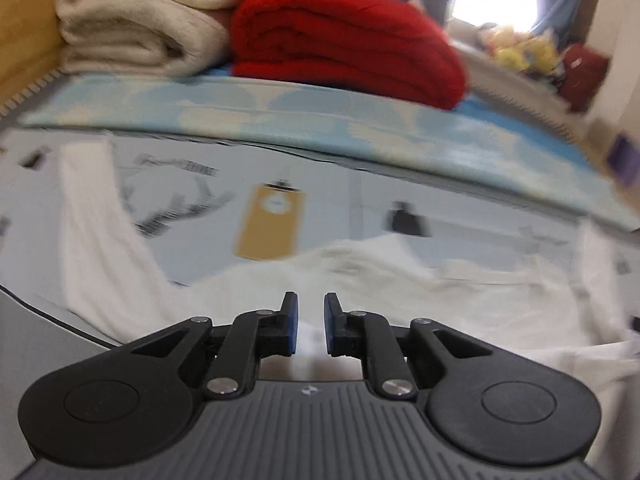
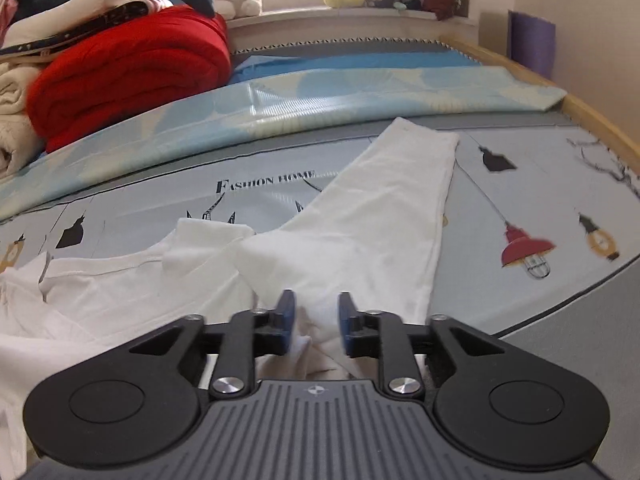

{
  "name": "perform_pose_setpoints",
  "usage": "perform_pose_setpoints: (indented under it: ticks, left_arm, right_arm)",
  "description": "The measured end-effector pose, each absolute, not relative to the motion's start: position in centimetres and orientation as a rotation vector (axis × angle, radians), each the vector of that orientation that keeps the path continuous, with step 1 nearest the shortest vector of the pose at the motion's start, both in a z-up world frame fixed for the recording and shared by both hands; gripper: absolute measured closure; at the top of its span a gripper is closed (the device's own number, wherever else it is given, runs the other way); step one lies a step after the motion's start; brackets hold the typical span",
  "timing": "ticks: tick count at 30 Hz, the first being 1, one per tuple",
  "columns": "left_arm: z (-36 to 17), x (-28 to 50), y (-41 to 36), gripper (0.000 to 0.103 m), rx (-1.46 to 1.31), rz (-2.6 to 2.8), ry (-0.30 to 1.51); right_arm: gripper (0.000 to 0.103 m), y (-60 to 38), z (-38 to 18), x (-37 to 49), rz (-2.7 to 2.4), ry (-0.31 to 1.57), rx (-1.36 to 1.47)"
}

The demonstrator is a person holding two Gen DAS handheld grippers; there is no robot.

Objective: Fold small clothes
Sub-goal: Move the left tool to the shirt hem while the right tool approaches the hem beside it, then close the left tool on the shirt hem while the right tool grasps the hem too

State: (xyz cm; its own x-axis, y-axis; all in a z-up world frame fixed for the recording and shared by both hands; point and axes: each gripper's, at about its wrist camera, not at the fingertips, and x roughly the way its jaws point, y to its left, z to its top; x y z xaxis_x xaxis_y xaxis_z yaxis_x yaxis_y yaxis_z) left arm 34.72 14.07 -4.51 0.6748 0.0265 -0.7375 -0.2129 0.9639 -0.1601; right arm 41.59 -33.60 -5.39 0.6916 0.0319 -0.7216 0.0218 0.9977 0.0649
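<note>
The white shirt (image 2: pixel 360 216) lies spread on the printed mat (image 2: pixel 520 184), one sleeve stretched away toward the blue sheet (image 2: pixel 320 104); the right tool (image 2: pixel 315 316) hangs low over the shirt, jaws parted, nothing between them; the left tool (image 1: pixel 311 320) likewise sits over white cloth (image 1: pixel 400 280), jaws slightly apart and empty; a red blanket (image 2: pixel 132 68) is stacked beyond.

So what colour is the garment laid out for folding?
Plain white garment, no visible print; clearest in the right wrist view, lying on the patterned mat.
</note>
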Motion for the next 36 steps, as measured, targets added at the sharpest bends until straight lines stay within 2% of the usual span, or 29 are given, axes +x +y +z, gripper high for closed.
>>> perform_pose_setpoints:
  ticks: [2,4,6,7,9,11,13,14,16,17,18,19,20,21,24,29,32,36]
  left_arm:
    - [-4.7,34.4,12.5,0.088,-0.288,0.023,0.871]
    - [-5.7,34.5,10.4,0.083,-0.318,-0.097,0.947]
    - [-7.1,34.7,8.1,0.063,-0.316,-0.170,1.028]
    - [-7.7,34.9,6.9,0.058,-0.304,-0.196,1.071]
    - [-8.9,34.9,4.4,0.043,-0.266,-0.243,1.130]
    - [-9.7,35.0,2.5,0.036,-0.224,-0.247,1.164]
    - [-10.4,35.2,1.0,0.034,-0.190,-0.234,1.199]
    - [-11.0,35.3,0.5,0.035,-0.143,-0.199,1.213]
    - [-11.6,34.8,-0.5,0.039,-0.045,-0.144,1.218]
    - [-11.5,34.6,-0.6,0.049,-0.017,-0.135,1.211]
    - [-11.4,34.5,-0.6,0.066,-0.004,-0.118,1.206]
    - [-11.1,34.2,-0.1,0.075,-0.005,-0.104,1.205]
    - [-10.9,34.0,0.5,0.085,-0.021,-0.094,1.211]
    - [-10.5,33.8,1.3,0.086,-0.041,-0.079,1.211]
    - [-9.0,32.5,4.0,0.089,-0.071,-0.017,1.190]
    - [-6.0,27.9,10.1,0.093,-0.164,0.032,1.180]
    - [-4.7,24.1,12.6,0.100,-0.194,0.044,1.188]
    - [-4.7,18.9,15.0,0.100,-0.231,-0.004,1.246]
  right_arm:
    - [0.064,-33.9,-3.9,40.7,0.003,0.746,0.054]
    - [0.064,-34.1,-2.6,39.9,0.051,0.699,0.076]
    - [0.063,-33.7,-2.1,39.2,0.158,0.704,0.114]
    - [0.062,-33.2,-2.4,39.0,0.232,0.737,0.130]
    - [0.054,-31.5,-3.6,38.9,0.367,0.835,0.110]
    - [0.053,-29.4,-4.9,38.6,0.420,0.888,-0.011]
    - [0.049,-27.8,-5.7,38.5,0.411,0.901,-0.094]
    - [0.045,-27.5,-6.2,38.7,0.411,0.922,-0.087]
    - [0.045,-26.7,-6.7,39.0,0.419,0.961,-0.085]
    - [0.046,-26.5,-6.8,39.0,0.417,0.966,-0.103]
    - [0.048,-26.1,-6.9,38.8,0.415,0.969,-0.122]
    - [0.051,-26.2,-6.8,38.8,0.415,0.973,-0.133]
    - [0.063,-26.3,-6.6,38.6,0.411,0.976,-0.139]
    - [0.074,-26.5,-6.4,38.3,0.406,0.978,-0.141]
    - [0.085,-28.1,-5.2,37.3,0.398,0.971,-0.112]
    - [0.086,-31.8,-2.9,34.3,0.441,0.971,-0.052]
    - [0.086,-33.6,-2.2,31.5,0.483,0.997,-0.079]
    - [0.091,-35.7,-2.9,27.5,0.497,1.088,-0.138]
